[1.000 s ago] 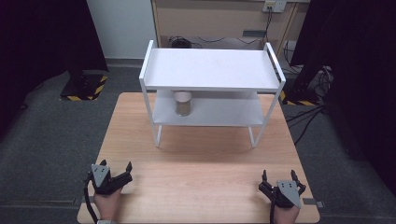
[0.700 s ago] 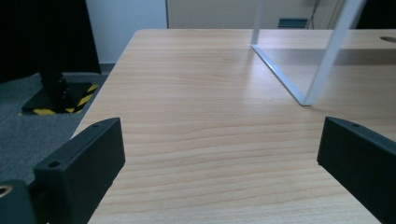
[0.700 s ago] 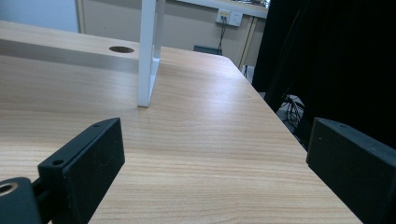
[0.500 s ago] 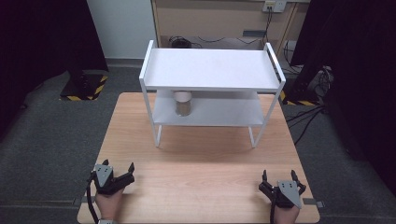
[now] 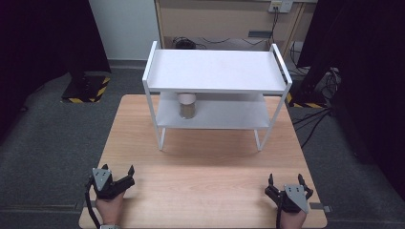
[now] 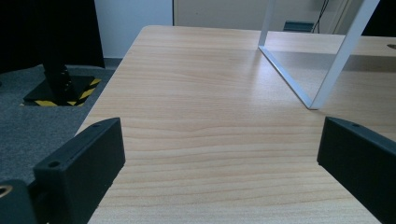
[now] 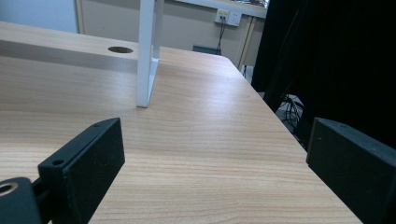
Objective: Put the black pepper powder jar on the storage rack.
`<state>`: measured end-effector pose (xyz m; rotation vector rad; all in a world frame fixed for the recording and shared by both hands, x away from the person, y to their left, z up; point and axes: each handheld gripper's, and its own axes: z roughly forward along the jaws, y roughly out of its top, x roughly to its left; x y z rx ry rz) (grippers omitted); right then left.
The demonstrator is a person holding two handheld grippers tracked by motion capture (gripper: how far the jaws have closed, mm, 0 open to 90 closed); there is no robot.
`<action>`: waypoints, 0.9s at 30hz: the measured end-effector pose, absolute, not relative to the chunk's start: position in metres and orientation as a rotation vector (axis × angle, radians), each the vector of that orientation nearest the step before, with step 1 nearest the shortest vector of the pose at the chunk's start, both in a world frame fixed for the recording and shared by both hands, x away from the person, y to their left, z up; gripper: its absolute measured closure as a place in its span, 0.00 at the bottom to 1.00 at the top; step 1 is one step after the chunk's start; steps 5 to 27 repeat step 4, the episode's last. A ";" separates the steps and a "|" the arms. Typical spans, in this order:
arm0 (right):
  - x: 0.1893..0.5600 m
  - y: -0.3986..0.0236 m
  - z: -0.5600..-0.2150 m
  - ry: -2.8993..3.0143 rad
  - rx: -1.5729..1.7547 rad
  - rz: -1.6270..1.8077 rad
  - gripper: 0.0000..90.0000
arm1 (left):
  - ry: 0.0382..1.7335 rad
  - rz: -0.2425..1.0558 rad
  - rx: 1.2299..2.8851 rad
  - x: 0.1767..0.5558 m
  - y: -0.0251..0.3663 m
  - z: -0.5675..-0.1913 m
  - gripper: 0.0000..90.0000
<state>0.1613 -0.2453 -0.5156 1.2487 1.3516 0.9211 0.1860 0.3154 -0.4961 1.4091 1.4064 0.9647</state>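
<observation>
A small cylindrical can [image 5: 187,106] with a pale top and a metallic body is seen standing upright on the lower shelf of a white two-tier rack [image 5: 216,71], towards that shelf's left side and partly shaded by the upper shelf, whose top is bare. The rack is set on the far half of a light wooden table [image 5: 205,162], its four white legs resting on the wood; one near leg is seen at the upper right of the left gripper view [image 6: 343,51], and another in the right gripper view [image 7: 148,51]. The can is well apart from both tools, which are held at the near edge of the table. The left hand-held gripper [image 5: 117,177] is held over the near left corner, its two black jaws spread wide with nothing but bare wood between them, and it is angled slightly towards the table's middle. The right hand-held gripper [image 5: 285,183] is held over the near right corner, likewise spread wide and gripping nothing, pointed towards the rack. Grey carpet is seen around the table, a black-and-yellow striped base [image 5: 86,88] lies on the floor to the far left, and cables [image 5: 317,117] trail on the floor at the right.
</observation>
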 end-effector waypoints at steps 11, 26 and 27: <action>0.161 -0.245 -0.515 1.349 1.252 0.922 0.05 | 1.413 0.960 1.408 0.187 0.315 -0.496 0.00; 0.161 -0.245 -0.515 1.349 1.252 0.922 0.05 | 1.413 0.960 1.408 0.187 0.315 -0.496 0.00; 0.161 -0.245 -0.515 1.349 1.252 0.922 0.05 | 1.413 0.960 1.408 0.187 0.315 -0.496 0.00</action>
